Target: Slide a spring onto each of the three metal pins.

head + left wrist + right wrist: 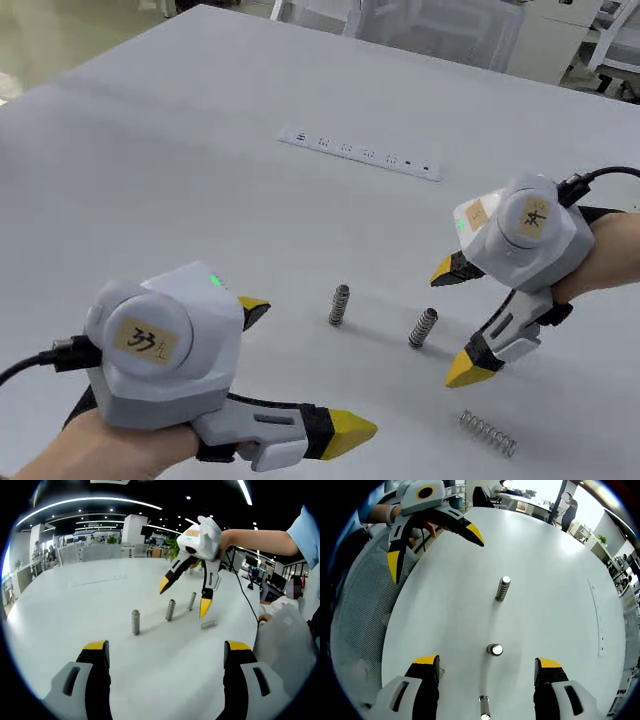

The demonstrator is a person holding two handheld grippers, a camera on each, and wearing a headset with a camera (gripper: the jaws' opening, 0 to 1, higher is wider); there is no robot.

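Two upright metal pins wear springs on the white table (180,170): one spring-covered pin (339,305) (135,622) (503,588) and a second (423,328) (170,609) (494,649). A third, bare pin (192,601) (483,705) stands beyond them, close under my right gripper. One loose spring (488,432) (209,624) lies flat on the table. My right gripper (455,320) (184,597) (487,661) hovers open and empty above the second pin. My left gripper (305,372) (166,646) (435,548) is open and empty, held back from the pins.
A white power strip (360,153) (92,581) lies flat further back on the table. Office chairs (440,30) stand past the far edge. A mesh chair (355,630) sits beside the table's near edge.
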